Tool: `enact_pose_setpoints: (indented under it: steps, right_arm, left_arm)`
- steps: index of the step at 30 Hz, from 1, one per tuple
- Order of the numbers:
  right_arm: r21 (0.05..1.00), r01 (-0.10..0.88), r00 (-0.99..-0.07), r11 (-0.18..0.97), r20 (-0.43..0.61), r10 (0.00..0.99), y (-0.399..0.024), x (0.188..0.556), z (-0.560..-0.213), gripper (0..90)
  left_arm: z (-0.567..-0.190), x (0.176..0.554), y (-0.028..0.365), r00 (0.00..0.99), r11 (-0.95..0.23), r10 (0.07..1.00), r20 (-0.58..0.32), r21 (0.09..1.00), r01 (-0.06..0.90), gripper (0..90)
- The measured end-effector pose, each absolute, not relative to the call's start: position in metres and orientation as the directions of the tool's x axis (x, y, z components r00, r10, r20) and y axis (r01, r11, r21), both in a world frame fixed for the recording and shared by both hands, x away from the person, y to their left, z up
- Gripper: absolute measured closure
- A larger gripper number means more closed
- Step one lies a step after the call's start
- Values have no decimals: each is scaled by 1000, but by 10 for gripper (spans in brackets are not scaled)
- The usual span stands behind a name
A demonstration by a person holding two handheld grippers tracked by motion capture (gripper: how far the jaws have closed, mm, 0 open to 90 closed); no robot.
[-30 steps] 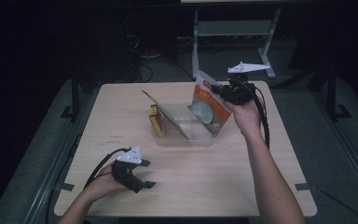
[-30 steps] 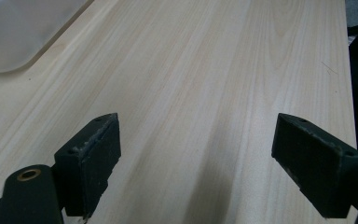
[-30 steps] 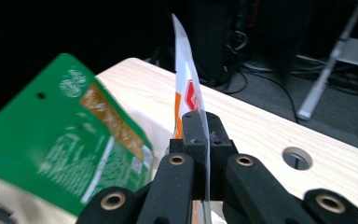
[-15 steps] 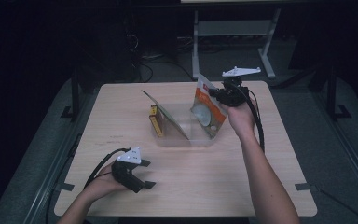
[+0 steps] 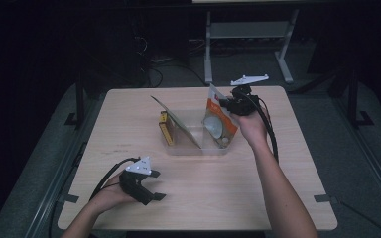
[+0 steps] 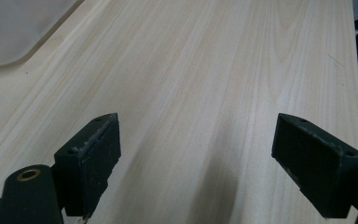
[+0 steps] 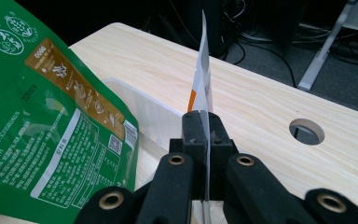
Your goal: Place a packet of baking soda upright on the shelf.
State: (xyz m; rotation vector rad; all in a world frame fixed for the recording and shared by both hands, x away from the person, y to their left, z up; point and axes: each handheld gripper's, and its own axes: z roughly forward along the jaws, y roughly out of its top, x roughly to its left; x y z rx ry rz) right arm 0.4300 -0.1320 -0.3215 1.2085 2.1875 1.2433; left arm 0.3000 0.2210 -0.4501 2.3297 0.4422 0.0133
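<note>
High view: right gripper (image 5: 228,105) pinches the top edge of an orange packet (image 5: 219,125), hanging upright with its lower end inside the clear bin (image 5: 194,144) directly below. Left gripper (image 5: 149,193), jaws wide apart and empty, rests well away near the table's (image 5: 297,163) front edge.

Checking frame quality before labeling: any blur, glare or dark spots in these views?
High view: table evenly lit, surroundings nearly black. Left gripper view: wood sharp, the open left tongs throw a soft shadow, white bin corner blurred. Right gripper view: green packet sharp, and the orange packet in the right tongs is edge-on; no glare.
</note>
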Motion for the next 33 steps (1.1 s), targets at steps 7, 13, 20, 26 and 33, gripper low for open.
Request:
enact_pose_setpoints:
  steps: [7,13,20,26,33]
  right_arm:
    - [817,512,-577,267,97,811,-133,430,-322,752]
    - [800,524,-571,292,75,818,-133,427,-323,470]
    - [817,505,-564,279,67,823,-144,415,-322,332]
    - [823,500,-573,269,81,815,-157,403,-323,328]
    - [837,478,-599,265,91,795,-168,389,-321,325]
  left_arm:
    - [-450,300,221,941,-658,319,-117,687,309,149]
    - [-450,300,221,940,-655,319,-120,688,311,149]
    - [-451,299,221,937,-647,326,-127,692,319,149]
    - [-451,300,220,938,-653,322,-125,689,315,149]
    - [-451,299,220,938,-653,322,-124,688,316,149]
